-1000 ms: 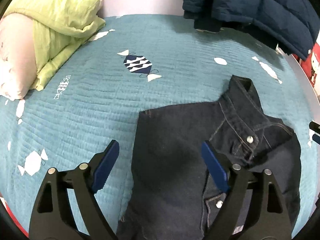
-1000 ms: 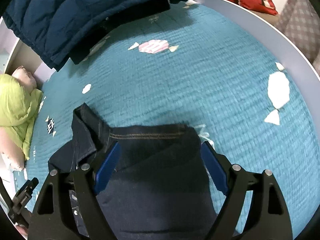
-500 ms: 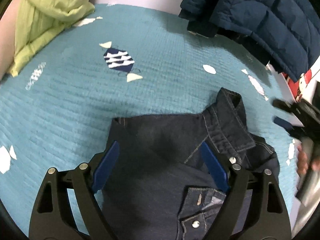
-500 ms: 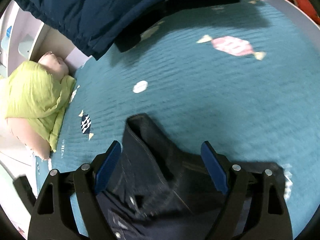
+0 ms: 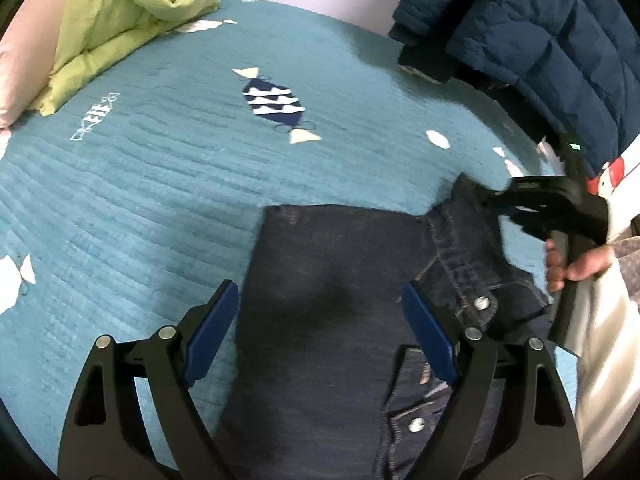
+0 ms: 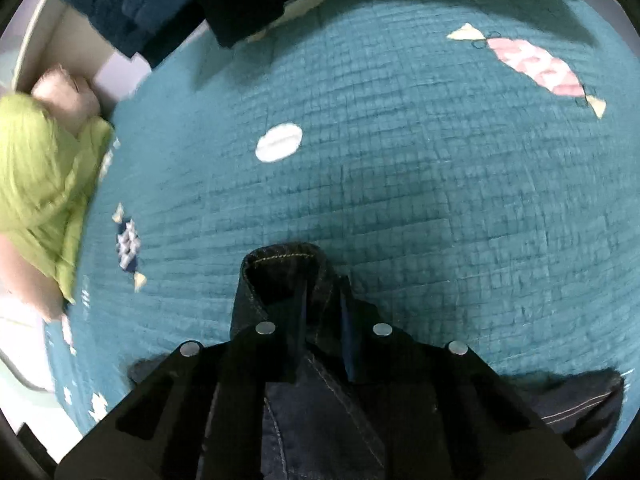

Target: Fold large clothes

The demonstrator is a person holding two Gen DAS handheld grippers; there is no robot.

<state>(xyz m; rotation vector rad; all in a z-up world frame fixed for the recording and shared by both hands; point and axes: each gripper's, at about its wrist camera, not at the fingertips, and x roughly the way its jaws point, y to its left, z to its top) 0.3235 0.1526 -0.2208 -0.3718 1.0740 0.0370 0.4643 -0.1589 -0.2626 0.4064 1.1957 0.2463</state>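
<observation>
A dark denim jacket (image 5: 332, 280) lies partly folded on the teal bedspread (image 5: 160, 200). My left gripper (image 5: 320, 332) is open and empty, its blue pads hovering over the folded body of the jacket. My right gripper (image 6: 322, 320) is shut on the jacket's collar (image 6: 288, 264), which sticks up past the fingertips. In the left wrist view the right gripper (image 5: 496, 196) reaches in from the right, held by a hand, at the collar end of the jacket.
A navy puffer coat (image 5: 540, 28) lies at the far side of the bed. A green blanket (image 5: 120, 12) and pink pillow (image 5: 16, 76) are at the far left. A red and white cushion (image 5: 612, 176) sits at the right edge.
My right gripper moved onto the jacket collar and closed on it. My left gripper shifted a little over the folded jacket body and stayed open.
</observation>
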